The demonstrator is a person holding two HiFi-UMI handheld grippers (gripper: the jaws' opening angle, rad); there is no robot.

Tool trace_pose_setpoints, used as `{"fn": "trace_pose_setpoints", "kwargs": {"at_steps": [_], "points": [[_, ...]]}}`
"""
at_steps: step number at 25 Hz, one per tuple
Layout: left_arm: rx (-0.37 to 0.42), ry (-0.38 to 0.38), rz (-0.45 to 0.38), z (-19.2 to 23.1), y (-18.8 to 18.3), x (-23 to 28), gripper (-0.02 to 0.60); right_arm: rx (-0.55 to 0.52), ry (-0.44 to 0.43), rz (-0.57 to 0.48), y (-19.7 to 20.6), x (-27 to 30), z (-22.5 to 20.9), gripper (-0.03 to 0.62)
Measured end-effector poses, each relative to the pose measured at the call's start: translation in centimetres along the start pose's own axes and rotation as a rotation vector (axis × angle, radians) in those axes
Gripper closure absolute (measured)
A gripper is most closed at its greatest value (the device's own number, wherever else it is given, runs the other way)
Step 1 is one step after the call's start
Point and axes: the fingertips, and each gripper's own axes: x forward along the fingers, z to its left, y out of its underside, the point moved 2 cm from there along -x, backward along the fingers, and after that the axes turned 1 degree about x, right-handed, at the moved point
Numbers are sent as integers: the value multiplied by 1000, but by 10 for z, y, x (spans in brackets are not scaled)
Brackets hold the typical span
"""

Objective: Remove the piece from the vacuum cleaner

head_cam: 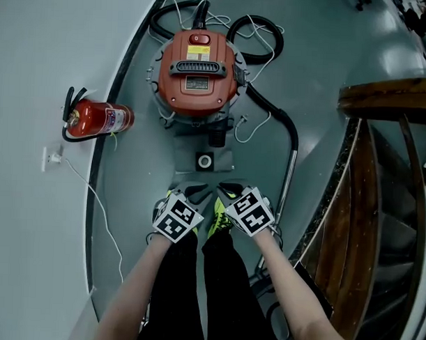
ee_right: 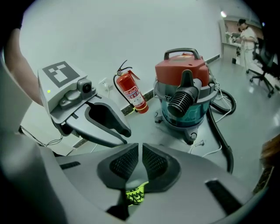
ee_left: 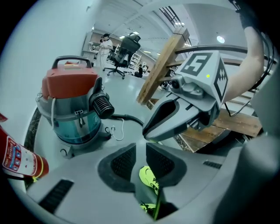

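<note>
Black dimpled pads [ee_left: 123,162], empty: left gripper [ee_left: 140,148] narrowly spread, right gripper [ee_right: 140,149] a slit apart

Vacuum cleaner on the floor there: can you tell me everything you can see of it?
The vacuum cleaner is a squat canister standing upright on the grey floor. Its red lid looks like plastic, with a grey carry handle across the top. The drum below is see-through teal and is latched at the side. A black ribbed hose socket sticks out at the front, and a black hose trails round it. Nothing grips it.
</note>
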Motion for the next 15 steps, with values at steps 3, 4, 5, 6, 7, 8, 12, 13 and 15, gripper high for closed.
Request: {"fn": "trace_pose_setpoints", "kwargs": {"at_steps": [3,4,5,6,7,8,12,13,15], "points": [[-30,3,-9,-8,-8,-13,511,6,-25,1,-4,-14,13,554],[-50,6,-9,-11,-8,-17,512,2,-26,3,-5,-19,16,554],[-69,10,-7,-14,-7,-21,514,-2,-27,6,-6,-23,20,554],[-81,16,-3,-18,-7,-25,517,-6,-28,9,-8,-28,24,554],[-84,25,3,-23,-8,-30,517,-8,-29,11,-10,-32,27,554],[-78,32,12,-28,-7,-35,517,-9,-30,12,-11,-37,31,554],[-36,36,51,-47,-12,-56,522,-8,-30,23,-17,-59,44,554],[-40,32,49,-49,-16,-61,522,-7,-30,26,-19,-64,46,554],[-65,21,34,-52,-25,-71,522,-4,-36,35,-21,-74,49,554]]}}
